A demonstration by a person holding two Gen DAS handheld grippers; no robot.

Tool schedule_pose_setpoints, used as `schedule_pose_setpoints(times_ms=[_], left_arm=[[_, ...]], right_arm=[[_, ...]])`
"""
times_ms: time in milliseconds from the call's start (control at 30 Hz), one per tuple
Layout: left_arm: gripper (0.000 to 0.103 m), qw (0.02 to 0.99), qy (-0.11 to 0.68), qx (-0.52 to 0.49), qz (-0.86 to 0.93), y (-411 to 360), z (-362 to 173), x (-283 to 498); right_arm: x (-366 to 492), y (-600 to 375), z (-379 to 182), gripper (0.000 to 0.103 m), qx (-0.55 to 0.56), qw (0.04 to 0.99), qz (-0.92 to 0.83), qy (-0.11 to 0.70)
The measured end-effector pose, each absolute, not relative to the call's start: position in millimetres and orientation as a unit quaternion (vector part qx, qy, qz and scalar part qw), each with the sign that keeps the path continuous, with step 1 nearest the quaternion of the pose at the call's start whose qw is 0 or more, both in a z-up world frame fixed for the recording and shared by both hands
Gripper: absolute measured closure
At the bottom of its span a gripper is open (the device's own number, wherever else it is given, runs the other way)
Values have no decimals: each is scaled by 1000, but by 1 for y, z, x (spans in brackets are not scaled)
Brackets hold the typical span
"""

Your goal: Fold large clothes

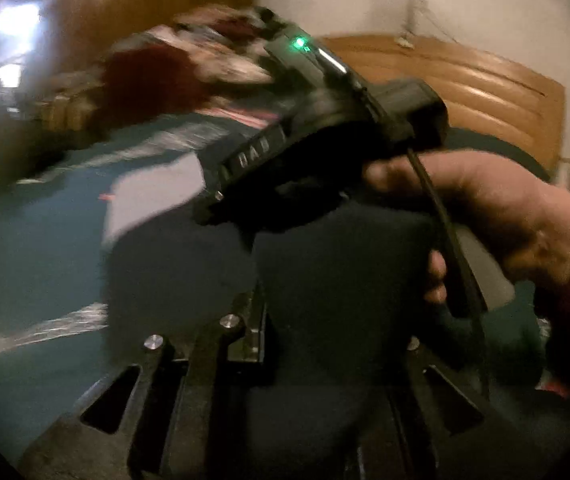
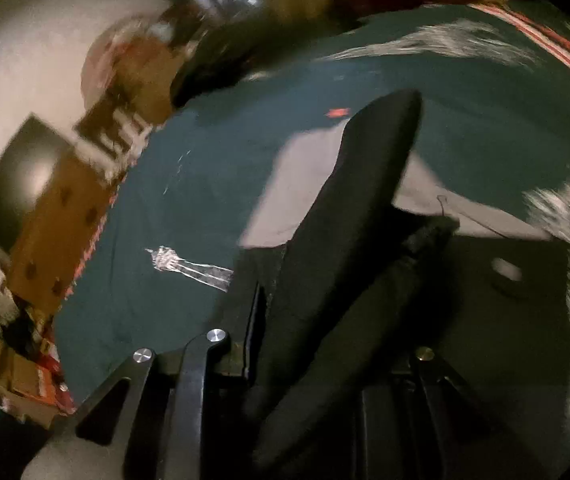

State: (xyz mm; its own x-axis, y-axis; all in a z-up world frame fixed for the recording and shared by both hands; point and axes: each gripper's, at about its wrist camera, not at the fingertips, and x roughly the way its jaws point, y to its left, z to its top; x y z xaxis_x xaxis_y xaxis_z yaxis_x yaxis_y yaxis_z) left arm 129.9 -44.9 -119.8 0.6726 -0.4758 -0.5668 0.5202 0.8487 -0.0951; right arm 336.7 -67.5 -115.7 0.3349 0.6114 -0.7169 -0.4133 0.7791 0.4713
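Presently: fold stroke in hand, by judgement. Dark garment lifted above bed, hanging as limp, creased band. Left gripper shut, garment draped over jaws. Right gripper narrow, garment fold apparently pinched between jaws. Pale grey piece flat on bed beyond; whether same garment, cannot tell. Next move calls for carrying both held edges level across bed, keeping cloth taut.

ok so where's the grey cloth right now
The grey cloth lies flat on the teal bedspread, mid-frame in the right wrist view, partly under the dark garment.
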Motion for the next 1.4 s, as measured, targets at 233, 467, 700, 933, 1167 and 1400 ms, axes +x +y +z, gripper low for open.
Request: schedule_pose_setpoints(times_ms=[233,467,700,933,1167,1400], left_arm=[[86,868,386,46,-309,-112,-168,163],[59,864,410,46,-289,-133,-178,184],[53,864,382,55,-324,-93,-150,119],[50,909,344,33,-231,22,-125,63],[38,915,351,51,-194,48,-142,67],[38,903,367,66,-215,37,-165,85]], right_arm=[[364,-182,-189,80,176,771,282,543],[378,-203,-228,81,200,746,302,559],[371,-240,-229,55,247,718,315,569],[292,-273,-210,44,256,722,316,559],[233,-254,-198,29,244,722,337,553],[220,-237,-191,91,173,760,294,553]])
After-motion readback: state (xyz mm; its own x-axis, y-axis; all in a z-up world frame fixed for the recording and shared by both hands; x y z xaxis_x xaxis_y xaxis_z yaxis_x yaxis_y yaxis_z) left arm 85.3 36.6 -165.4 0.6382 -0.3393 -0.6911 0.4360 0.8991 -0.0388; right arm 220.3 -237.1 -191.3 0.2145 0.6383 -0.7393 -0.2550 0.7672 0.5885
